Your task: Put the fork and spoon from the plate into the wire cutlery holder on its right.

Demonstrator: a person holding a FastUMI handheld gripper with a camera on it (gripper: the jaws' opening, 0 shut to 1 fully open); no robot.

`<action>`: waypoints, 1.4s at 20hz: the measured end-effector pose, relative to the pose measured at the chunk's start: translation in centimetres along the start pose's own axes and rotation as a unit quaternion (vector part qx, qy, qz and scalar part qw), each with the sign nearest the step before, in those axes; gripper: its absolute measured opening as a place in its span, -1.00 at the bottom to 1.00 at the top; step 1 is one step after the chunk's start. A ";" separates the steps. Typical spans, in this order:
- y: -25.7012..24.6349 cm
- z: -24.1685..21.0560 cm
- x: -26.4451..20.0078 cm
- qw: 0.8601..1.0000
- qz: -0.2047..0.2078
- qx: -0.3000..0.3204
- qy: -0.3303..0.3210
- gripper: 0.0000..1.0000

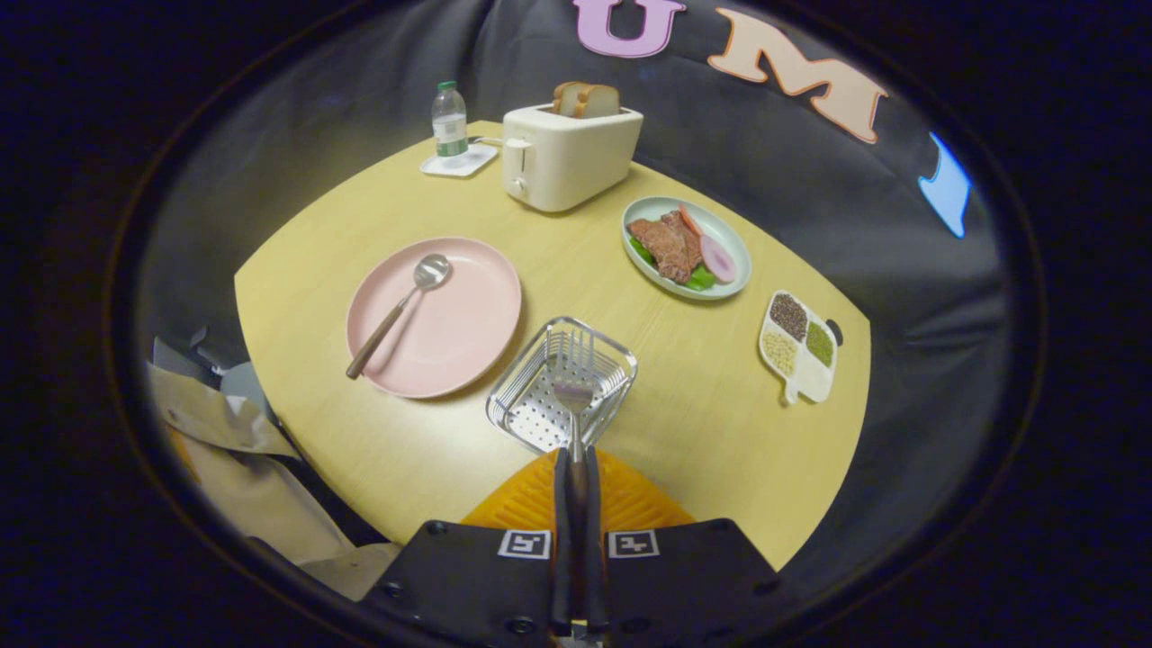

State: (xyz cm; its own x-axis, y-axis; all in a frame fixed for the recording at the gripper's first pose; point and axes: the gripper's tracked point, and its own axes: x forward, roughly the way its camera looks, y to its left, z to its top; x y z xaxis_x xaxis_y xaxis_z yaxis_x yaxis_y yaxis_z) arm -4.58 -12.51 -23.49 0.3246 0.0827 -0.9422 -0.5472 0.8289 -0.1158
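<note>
A water bottle (449,121) is standing on a white coaster (459,161) at the far left of the bench (702,423); its label is too small to read. Nearer, the spoon (400,311) is lying on the pink plate (434,316), bowl pointing away. A cream toaster (567,153) with bread slices (585,99) is sitting behind. Just right of the plate, the wire cutlery holder (562,384) is standing. The gripper (576,477) is gripping the fork (573,396) by its dark handle, jaws closed tight on it, tines hanging over the holder. Further right, a pale green dish of meat and vegetables (686,247) and a divided tray of grains (798,346) are resting on the bench.
</note>
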 end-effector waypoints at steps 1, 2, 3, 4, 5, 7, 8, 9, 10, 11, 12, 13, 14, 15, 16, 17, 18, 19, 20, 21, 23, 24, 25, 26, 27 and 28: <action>0.0 -0.4 0.1 1.000 0.003 -0.003 0.010 -0.82; 0.1 -0.6 0.3 1.000 0.005 -0.007 0.020 -0.82; 0.2 -0.7 0.6 1.000 0.010 -0.009 0.028 -0.81; 0.3 -0.7 0.8 0.999 0.013 -0.011 0.034 -0.81; 0.4 -0.6 1.0 0.999 0.015 -0.013 0.040 -0.81; 0.4 -0.1 1.4 0.999 0.014 -0.013 0.042 -0.82; 0.4 0.5 1.6 0.999 0.014 -0.009 0.040 -0.69; 0.7 0.9 1.8 0.999 0.018 -0.005 0.035 -0.57; 0.9 1.3 1.7 0.999 0.022 0.001 0.030 -0.44; 1.2 1.5 1.9 0.999 0.025 0.005 0.026 -0.32; 0.9 1.9 1.9 1.000 0.019 0.004 0.021 -0.19; 0.7 2.0 1.9 1.000 0.013 0.006 0.014 -0.07; 0.9 2.3 1.9 1.000 0.014 0.014 0.007 0.06; 1.0 2.8 1.8 1.000 0.010 0.023 -0.005 0.18; 1.1 3.3 1.6 0.999 0.005 0.033 -0.019 0.27; 1.3 3.9 1.4 0.998 0.003 0.045 -0.034 0.36; 1.6 4.6 1.2 0.997 0.002 0.058 -0.050 0.45; 1.9 5.0 1.0 0.996 -0.003 0.068 -0.064 0.54; 1.9 5.5 0.9 0.994 -0.016 0.076 -0.077 0.63; 1.8 6.2 0.6 0.992 -0.030 0.081 -0.096 0.72; 2.6 7.5 -0.1 0.985 -0.046 0.097 -0.133 0.90; 3.4 8.2 -0.4 0.982 -0.045 0.107 -0.151 0.99; 4.0 8.7 -0.6 0.978 -0.046 0.117 -0.168 1.00; 4.6 9.2 -0.7 0.974 -0.050 0.127 -0.181 1.00; 5.3 9.5 -0.7 0.970 -0.052 0.136 -0.193 0.99; 5.9 9.8 -0.8 0.966 -0.056 0.146 -0.204 0.99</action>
State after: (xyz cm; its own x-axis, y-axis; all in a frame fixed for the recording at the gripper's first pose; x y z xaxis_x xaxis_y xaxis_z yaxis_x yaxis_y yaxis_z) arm -0.53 -2.29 -20.38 0.6794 0.1455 -0.7192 -0.2687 0.9614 -0.0594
